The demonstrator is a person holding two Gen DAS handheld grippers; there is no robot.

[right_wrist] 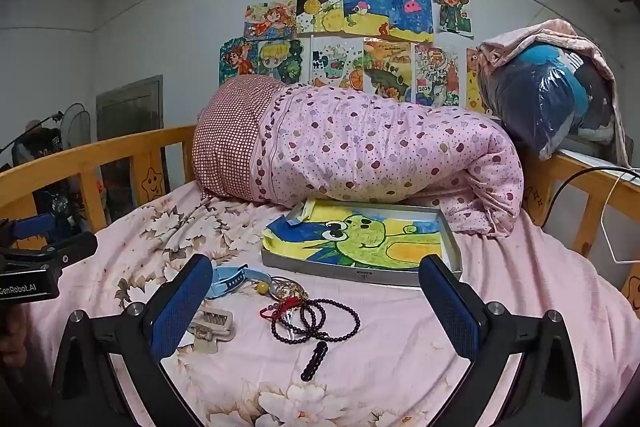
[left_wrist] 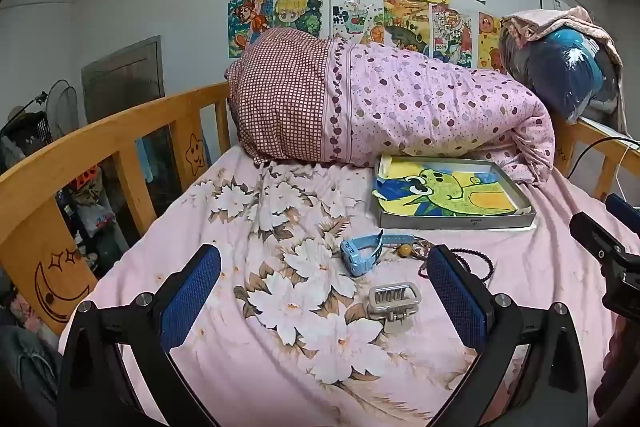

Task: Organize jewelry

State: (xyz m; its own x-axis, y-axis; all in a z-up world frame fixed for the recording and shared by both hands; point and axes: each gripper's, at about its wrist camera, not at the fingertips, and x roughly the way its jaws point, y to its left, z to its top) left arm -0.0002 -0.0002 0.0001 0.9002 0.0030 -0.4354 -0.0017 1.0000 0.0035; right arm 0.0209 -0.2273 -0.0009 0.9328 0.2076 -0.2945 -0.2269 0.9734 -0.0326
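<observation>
Right wrist view: left gripper (right_wrist: 30, 231) reads "GenRobot.AI".

Spread left tongs (left_wrist: 320, 279) above hair claw (left_wrist: 394, 301)

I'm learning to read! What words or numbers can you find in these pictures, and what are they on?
"GenRobot.AI": on the left gripper, seen from the right wrist.
"2024": on a wall drawing.
Small dark mark on the tray front rim: too small to read.
Blue watch face: blurred.
</observation>
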